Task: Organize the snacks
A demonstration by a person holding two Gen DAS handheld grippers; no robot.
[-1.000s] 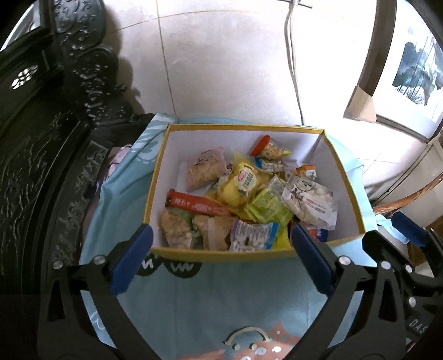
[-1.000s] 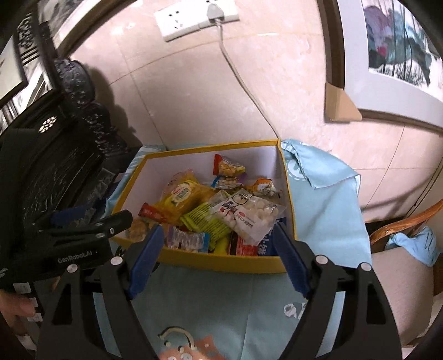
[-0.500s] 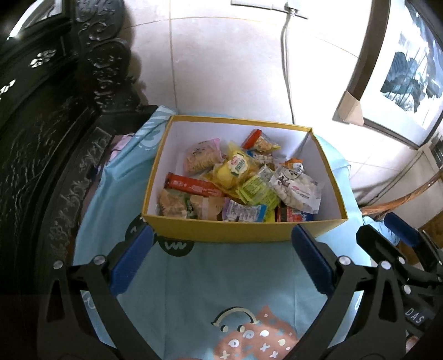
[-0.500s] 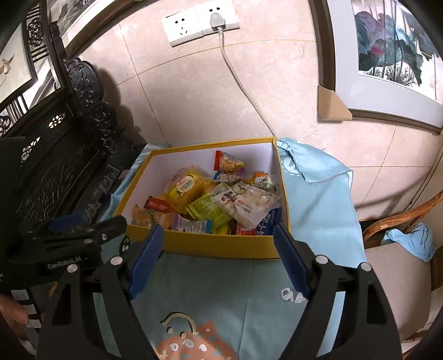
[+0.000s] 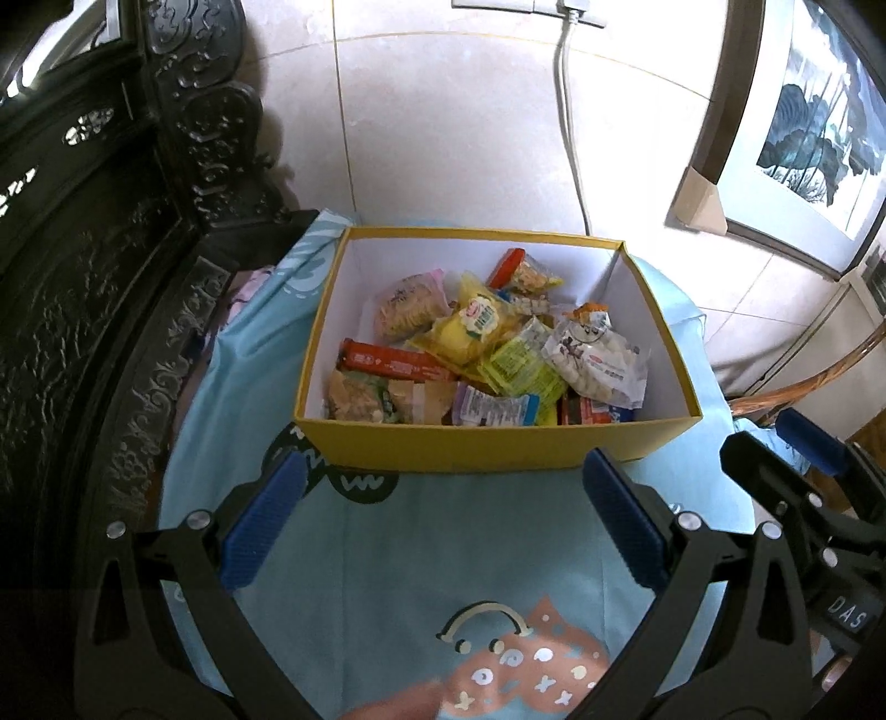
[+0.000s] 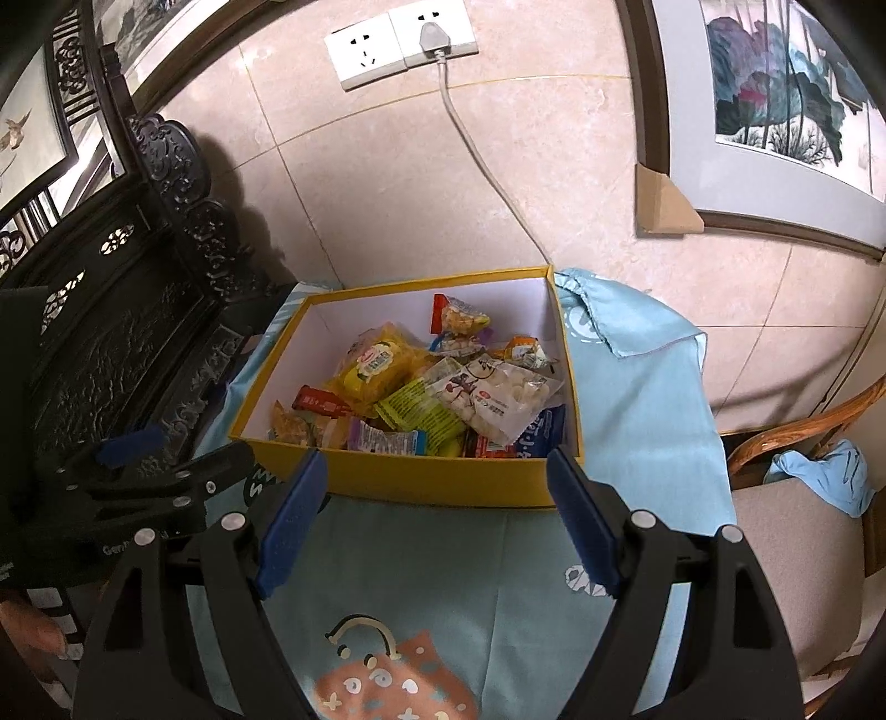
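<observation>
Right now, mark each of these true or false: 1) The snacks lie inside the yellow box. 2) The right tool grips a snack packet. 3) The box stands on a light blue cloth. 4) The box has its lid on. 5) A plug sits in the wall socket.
1) True: the snacks lie piled inside the yellow box.
2) False: the right tool is open, short of the box, with nothing between its pads.
3) True: the box stands on the light blue cloth.
4) False: the box is open on top, with its white inside showing.
5) True: a plug sits in the wall socket.
</observation>
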